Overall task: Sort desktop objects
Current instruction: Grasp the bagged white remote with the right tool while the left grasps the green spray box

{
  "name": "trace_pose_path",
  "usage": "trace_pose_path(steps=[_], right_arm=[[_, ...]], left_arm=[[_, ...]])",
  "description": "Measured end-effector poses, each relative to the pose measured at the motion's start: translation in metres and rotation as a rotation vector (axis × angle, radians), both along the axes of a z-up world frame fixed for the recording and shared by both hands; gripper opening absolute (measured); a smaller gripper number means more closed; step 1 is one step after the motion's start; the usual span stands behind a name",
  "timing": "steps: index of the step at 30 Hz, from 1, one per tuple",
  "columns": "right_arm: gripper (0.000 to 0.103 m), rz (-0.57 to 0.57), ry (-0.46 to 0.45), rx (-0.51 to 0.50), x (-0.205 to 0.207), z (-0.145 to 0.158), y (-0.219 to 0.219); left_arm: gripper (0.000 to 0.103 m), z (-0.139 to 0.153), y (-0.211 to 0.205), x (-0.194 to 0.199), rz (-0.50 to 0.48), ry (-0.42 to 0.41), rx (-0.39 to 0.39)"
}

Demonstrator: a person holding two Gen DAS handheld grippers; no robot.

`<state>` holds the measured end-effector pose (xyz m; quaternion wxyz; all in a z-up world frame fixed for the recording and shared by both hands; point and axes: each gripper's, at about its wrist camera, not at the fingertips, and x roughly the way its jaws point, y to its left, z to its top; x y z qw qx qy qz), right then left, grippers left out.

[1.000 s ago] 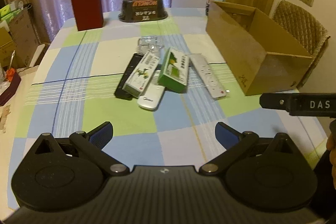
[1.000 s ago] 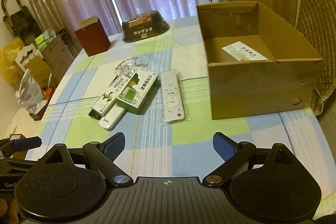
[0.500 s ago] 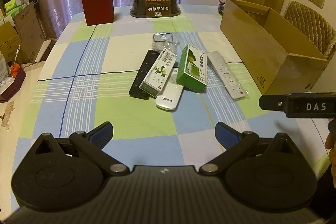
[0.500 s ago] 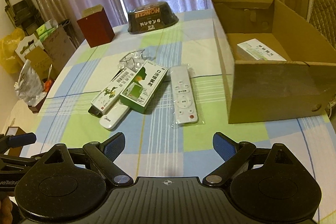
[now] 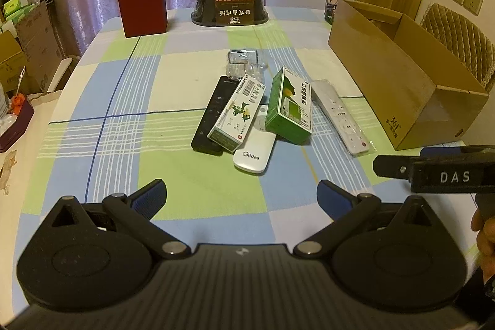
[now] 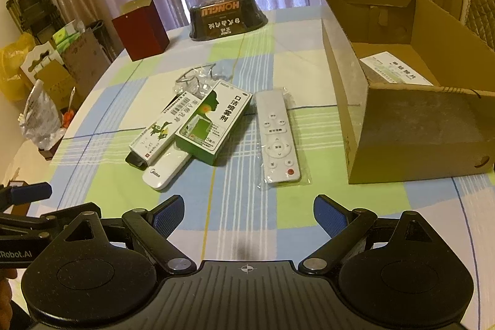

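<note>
Where piled — three remotes, two boxes.

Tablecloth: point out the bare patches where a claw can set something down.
Free: the checked tablecloth left of the black remote, and the strip between the open left claw and the white Midea remote. Crowded: the central pile beside the brown cardboard box.

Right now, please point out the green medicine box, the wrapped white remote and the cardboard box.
green medicine box (image 6: pixel 213 121), right wrist view, top face.
wrapped white remote (image 6: pixel 278 141), right wrist view, button area.
cardboard box (image 6: pixel 417 138), right wrist view, front wall.
</note>
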<state>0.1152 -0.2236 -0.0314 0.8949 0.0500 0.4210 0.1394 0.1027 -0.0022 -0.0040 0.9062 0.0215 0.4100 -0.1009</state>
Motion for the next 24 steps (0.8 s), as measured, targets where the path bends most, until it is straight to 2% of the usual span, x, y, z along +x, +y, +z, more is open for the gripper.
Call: trace_pose_path(steps=[6,16,17,18,19,24], right_arm=[[0.093,0.017,-0.033,-0.028,0.006,-0.009,0.009],[0.092,0.068,-0.132,-0.162,0.035,-0.038,0.03],[0.089,0.071,-0.138,-0.175,0.039,-0.041,0.031],[0.074,0.075,-0.141,-0.187,0.045,-0.045,0.032],[0.068,0.077,-0.143,-0.198,0.05,-0.048,0.032],[0.068,0.064,-0.154,-0.259,0.073,-0.062,0.034]], left_arm=[[0.102,-0.007,0.004,0.01,-0.003,-0.005,0.009],[0.102,-0.017,0.013,0.035,-0.018,-0.021,0.007],[0.102,-0.018,0.013,0.037,-0.02,-0.025,0.005],[0.102,-0.018,0.013,0.039,-0.024,-0.03,0.003],[0.102,-0.018,0.013,0.041,-0.029,-0.034,0.0],[0.102,-0.017,0.012,0.051,-0.039,-0.052,-0.02]])
